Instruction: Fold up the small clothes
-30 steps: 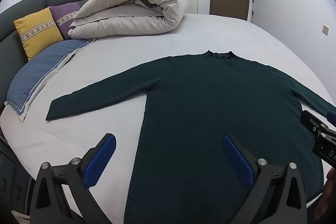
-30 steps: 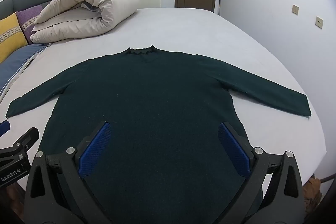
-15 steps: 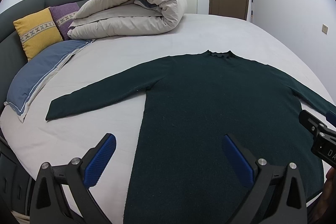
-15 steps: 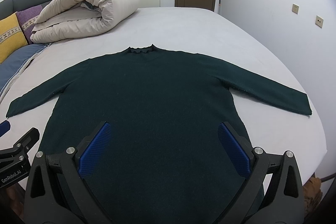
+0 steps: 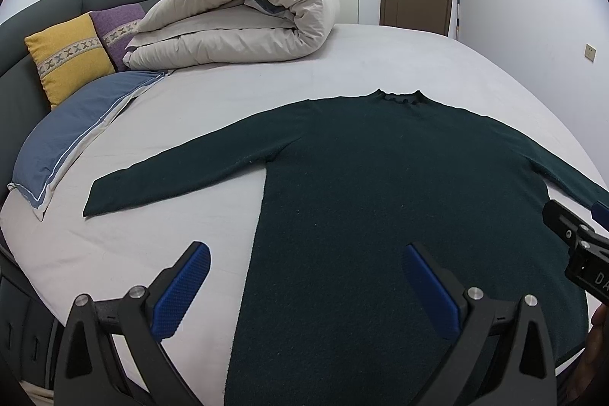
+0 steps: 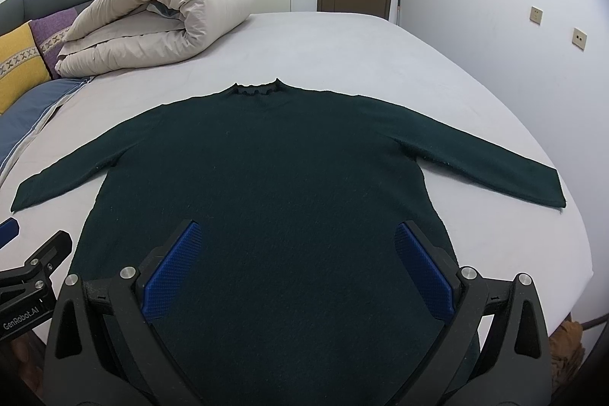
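In the left wrist view, the dark green sweater (image 5: 380,200) lies flat and face-up on the bed (image 5: 236,109), collar at the far end, hem toward the camera, so its long axis runs near to far; the left gripper (image 5: 306,286) hovers over the near left edge of the body, jaws spread wide with nothing between them, one blue pad over bare sheet and the other over the knit; the left sleeve (image 5: 182,170) stretches out to the left and slightly near, its cuff well apart from the claw; I judge this the nearer hand for that sleeve; the right gripper (image 5: 578,250) shows only as a black edge at the right. A rolled duvet (image 5: 236,21), two cushions (image 5: 72,52) and a blue pillow (image 5: 72,124) sit far left, clear of the work.

In the right wrist view, the right gripper (image 6: 297,271) hangs over the near middle of the sweater, jaws equally wide and empty; the right sleeve (image 6: 495,162) runs out to the right, its cuff near the bed's right edge; the likely first fold brings a sleeve inward across the body; nothing stands in the way.
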`<state>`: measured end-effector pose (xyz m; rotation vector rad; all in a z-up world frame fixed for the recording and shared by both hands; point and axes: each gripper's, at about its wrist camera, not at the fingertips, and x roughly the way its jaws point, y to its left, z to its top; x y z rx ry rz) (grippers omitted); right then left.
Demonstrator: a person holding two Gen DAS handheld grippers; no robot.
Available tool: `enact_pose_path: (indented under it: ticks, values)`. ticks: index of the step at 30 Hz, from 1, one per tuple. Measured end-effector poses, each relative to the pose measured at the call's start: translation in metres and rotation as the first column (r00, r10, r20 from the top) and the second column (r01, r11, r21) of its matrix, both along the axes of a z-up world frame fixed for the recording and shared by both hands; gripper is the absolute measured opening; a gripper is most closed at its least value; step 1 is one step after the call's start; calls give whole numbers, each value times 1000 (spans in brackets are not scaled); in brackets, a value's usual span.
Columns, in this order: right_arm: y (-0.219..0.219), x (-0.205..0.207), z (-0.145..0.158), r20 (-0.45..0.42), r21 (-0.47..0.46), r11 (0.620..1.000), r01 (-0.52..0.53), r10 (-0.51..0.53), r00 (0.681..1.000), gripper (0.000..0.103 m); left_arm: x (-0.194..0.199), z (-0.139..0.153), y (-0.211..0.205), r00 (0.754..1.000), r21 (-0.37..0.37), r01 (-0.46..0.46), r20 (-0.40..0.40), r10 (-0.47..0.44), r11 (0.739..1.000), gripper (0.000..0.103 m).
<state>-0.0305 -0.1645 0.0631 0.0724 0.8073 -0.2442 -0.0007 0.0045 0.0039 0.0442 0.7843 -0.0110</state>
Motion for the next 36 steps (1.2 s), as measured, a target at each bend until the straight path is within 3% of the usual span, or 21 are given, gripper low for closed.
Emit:
enact_pose_path:
  ticks: [36]
  values:
    - [12, 0, -8, -6, 2, 1000, -2, 2, 1000, 103, -3, -6, 4, 1000, -8, 1, -4, -1, 1000, 103]
